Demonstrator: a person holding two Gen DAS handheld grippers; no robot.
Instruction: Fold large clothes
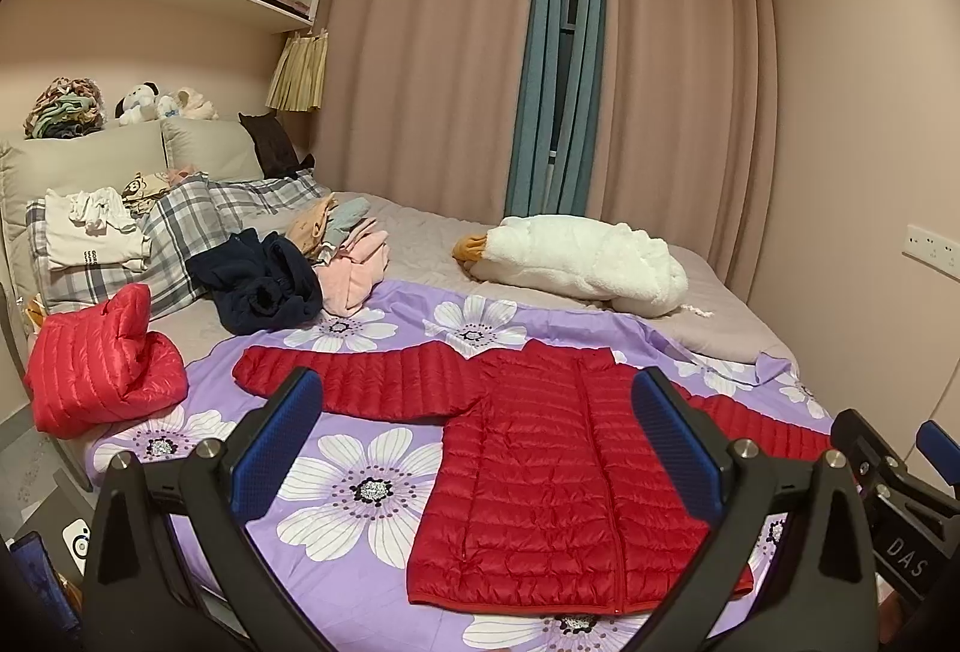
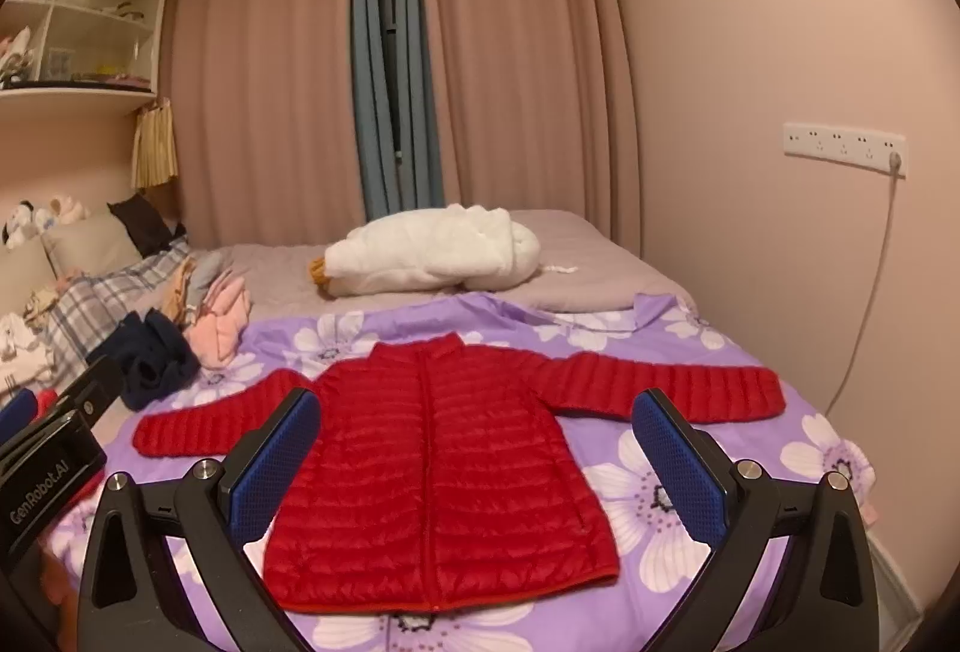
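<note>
Red puffer jacket [image 2: 438, 472]: spread flat, front up, zip closed, on the purple floral sheet [image 2: 678, 502] at the near end of the bed [image 1: 708, 304]; both sleeves stretched out sideways; unfolded.
Left gripper [image 1: 480, 448]: poised above the jacket's left half; fingers [image 1: 282, 442] spread wide, holding nothing.
Right gripper [image 2: 477, 460]: poised above the jacket's body; fingers [image 2: 678, 472] likewise wide apart, empty.
Step in hand, as judged: sleeve fold not yet begun.
Risk, slippery shell: thin quilted nylon likely to slide out of a shallow pinch; sleeve dropped mid-fold.
Risk, sheet pick-up: pinch taken too deep likely to catch the floral sheet with the sleeve; sheet dragged, jacket skewed.
Risk, springback: puffy filling likely to push a folded sleeve open again unless pressed down.
Risk, neighbours: second red jacket [image 1: 102, 364] and dark navy garment [image 1: 264, 286] near the left sleeve end; wide sweep likely to snag them.
White plush goose [image 2: 432, 256]: well apart, beyond the collar; no concern.
</note>
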